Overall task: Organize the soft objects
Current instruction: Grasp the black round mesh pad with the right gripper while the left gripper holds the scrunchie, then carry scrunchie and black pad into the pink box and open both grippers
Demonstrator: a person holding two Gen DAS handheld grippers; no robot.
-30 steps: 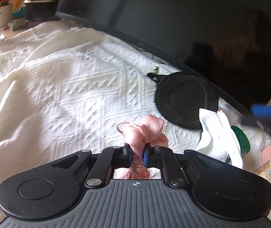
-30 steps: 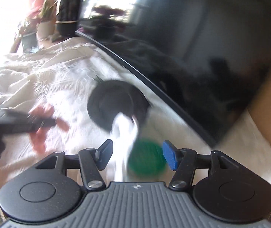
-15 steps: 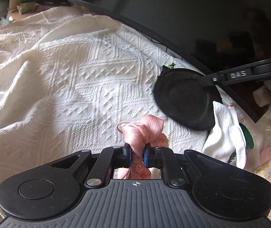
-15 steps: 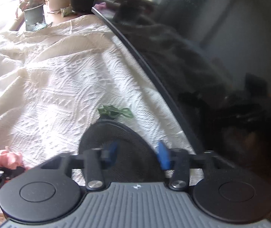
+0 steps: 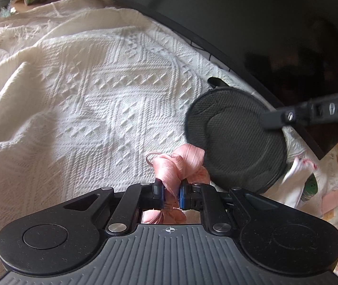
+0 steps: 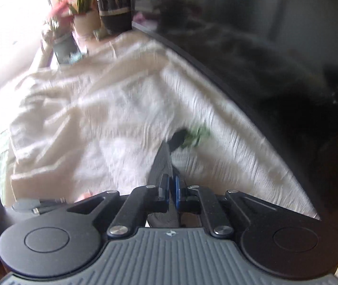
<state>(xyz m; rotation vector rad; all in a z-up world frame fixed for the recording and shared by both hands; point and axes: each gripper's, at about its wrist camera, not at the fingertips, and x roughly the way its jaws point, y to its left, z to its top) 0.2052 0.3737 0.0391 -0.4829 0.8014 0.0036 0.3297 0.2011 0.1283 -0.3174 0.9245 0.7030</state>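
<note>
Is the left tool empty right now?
No: the left tool is shut on the pink ribbon, which bunches up between its fingers above the white blanket.

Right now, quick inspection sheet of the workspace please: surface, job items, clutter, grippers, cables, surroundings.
Surface: white knitted blanket, creased.
Job's things: pink fabric scrunchie; black round mesh pad, tilted up off the blanket; white cloth behind it.
Clutter: green disc, pink boxes.
Grippers: left hand-held gripper shut on the scrunchie; right hand-held gripper shut on the pad's edge.
Cables: nothing seen.
Surroundings: dark curved screen, potted plants, dark vase.
</note>
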